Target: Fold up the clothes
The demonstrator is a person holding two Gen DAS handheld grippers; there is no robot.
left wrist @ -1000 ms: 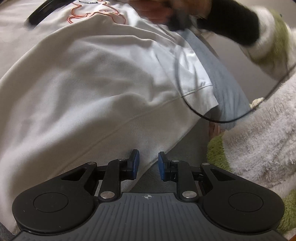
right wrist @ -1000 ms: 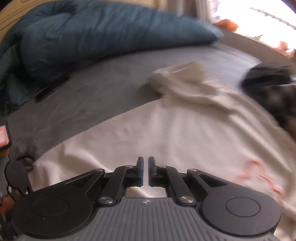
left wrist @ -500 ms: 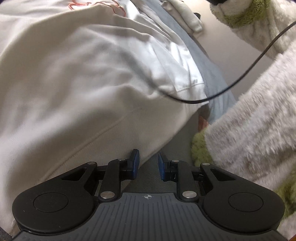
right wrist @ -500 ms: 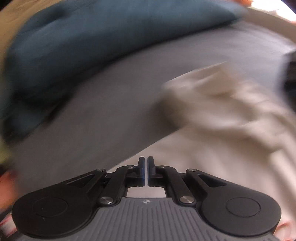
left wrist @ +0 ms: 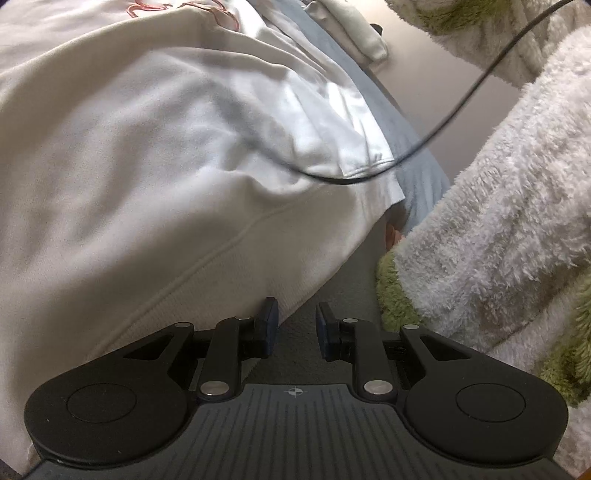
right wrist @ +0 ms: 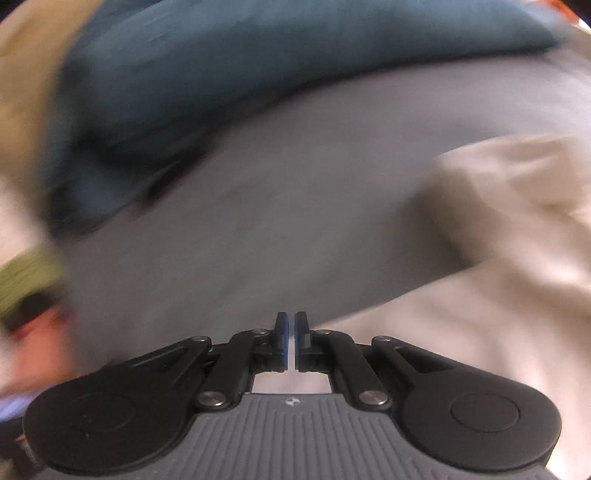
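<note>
White sweatshirt [left wrist: 155,177] spread on grey bed sheet [right wrist: 258,221]. Left gripper [left wrist: 293,325] parted, empty, just off the sweatshirt's hem. Right gripper [right wrist: 291,339] pressed together, empty, at the sweatshirt's far edge. Step: positioning for the first fold. Next: pinch hem.

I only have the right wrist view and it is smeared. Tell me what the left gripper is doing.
Observer: The left gripper has its jaws slightly apart with nothing between them, beside the hem of the white fleece sweatshirt.
Operator: Report anything lying across that sweatshirt.
Observer: A thin black cable drapes over its right edge.
Operator: Say what is right of the gripper.
Observer: A fluffy white and green robe sleeve of the person.
Operator: Give me the print.
Observer: Only a pink outlined design at the top edge; its shape cannot be told.
</note>
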